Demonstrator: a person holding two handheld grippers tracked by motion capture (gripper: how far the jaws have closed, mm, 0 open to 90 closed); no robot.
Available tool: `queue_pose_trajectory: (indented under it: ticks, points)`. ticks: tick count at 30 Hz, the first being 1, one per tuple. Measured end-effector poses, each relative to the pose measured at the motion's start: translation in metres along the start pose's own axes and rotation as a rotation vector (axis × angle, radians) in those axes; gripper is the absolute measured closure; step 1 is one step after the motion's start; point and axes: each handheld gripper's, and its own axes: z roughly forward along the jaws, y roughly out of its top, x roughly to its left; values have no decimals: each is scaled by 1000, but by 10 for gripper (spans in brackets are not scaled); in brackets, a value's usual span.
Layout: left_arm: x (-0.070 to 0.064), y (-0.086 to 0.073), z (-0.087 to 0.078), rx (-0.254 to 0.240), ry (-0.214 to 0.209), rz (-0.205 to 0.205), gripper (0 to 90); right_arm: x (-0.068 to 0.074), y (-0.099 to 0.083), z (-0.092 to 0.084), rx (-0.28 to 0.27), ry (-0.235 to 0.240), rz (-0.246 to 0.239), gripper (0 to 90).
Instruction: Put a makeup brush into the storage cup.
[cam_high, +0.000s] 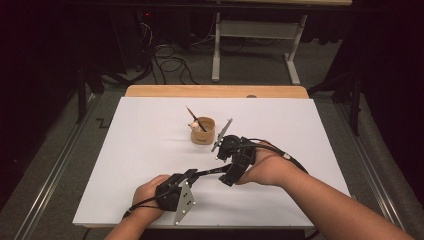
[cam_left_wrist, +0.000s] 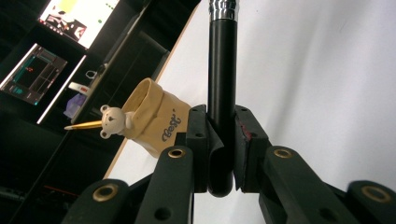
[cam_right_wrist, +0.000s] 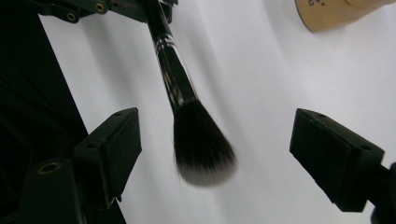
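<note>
The makeup brush (cam_right_wrist: 187, 98) hangs over the white table (cam_high: 150, 165), its long axis running from the left gripper (cam_left_wrist: 220, 149), clamped tight on the handle end, bristles pointing toward the right gripper (cam_right_wrist: 215, 158). Those jaws gape wide around the bristles, touching nothing. Bear cup (cam_high: 203, 131) sits nearby.

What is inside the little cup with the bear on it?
A thin dark stick with a gold end pokes up out of the tan cup, leaning left past the little white bear at its rim. The cup's wall hides the bottom, so anything else down there is covered.
</note>
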Motion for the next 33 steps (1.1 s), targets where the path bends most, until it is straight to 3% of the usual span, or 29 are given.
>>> queue_pose_trajectory:
  ticks: [8, 24, 33]
  points:
    - [2, -4, 1, 17, -1, -11, 791, -6, -12, -4, -14, -10, 22, 134]
    - [11, -12, 0, 27, 8, -81, 791, -19, -39, -3, -37, -41, 74, 111]
    - [15, -17, 0, 31, 4, -126, 791, -26, -56, 5, -95, -58, 119, 92]
